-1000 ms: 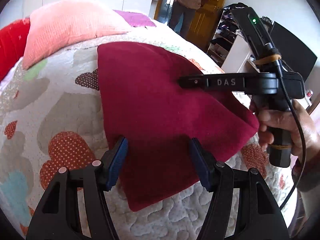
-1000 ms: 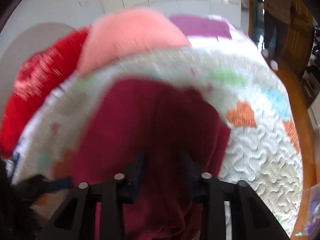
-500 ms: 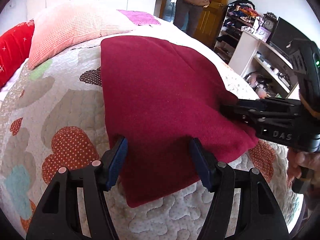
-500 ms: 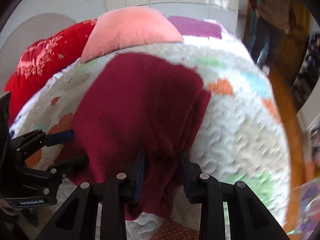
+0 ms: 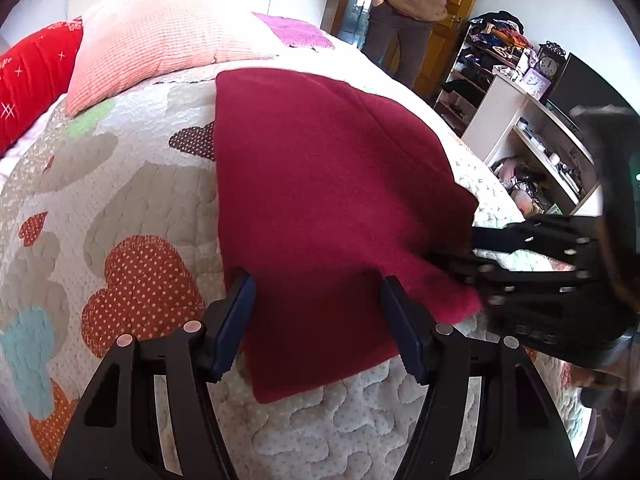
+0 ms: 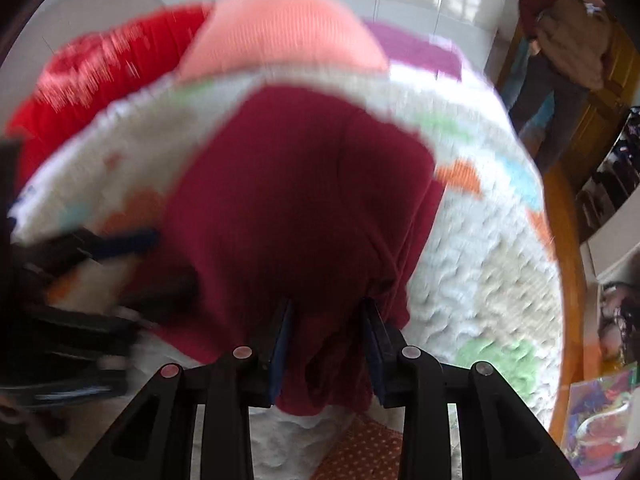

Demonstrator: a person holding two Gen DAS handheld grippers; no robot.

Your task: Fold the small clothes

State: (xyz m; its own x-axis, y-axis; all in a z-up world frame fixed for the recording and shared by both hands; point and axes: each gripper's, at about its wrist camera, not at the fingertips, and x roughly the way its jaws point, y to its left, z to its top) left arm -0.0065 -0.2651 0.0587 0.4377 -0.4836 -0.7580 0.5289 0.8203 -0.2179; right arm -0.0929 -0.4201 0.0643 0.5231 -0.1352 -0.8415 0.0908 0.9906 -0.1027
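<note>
A dark red garment lies folded on the patterned quilt. My left gripper is open, its blue-padded fingers straddling the garment's near edge just above the cloth. My right gripper is shut on the garment's bunched edge; cloth fills the gap between its fingers. In the left wrist view the right gripper reaches in from the right and holds the garment's right corner. The right wrist view is motion-blurred, with the left gripper at its left.
A pink pillow and a red pillow lie at the head of the bed. A person stands by the wooden door. White shelves with clutter stand right of the bed.
My right gripper has moved from above the garment down to its right corner and closed on it. The left gripper has stayed open at the near edge.
</note>
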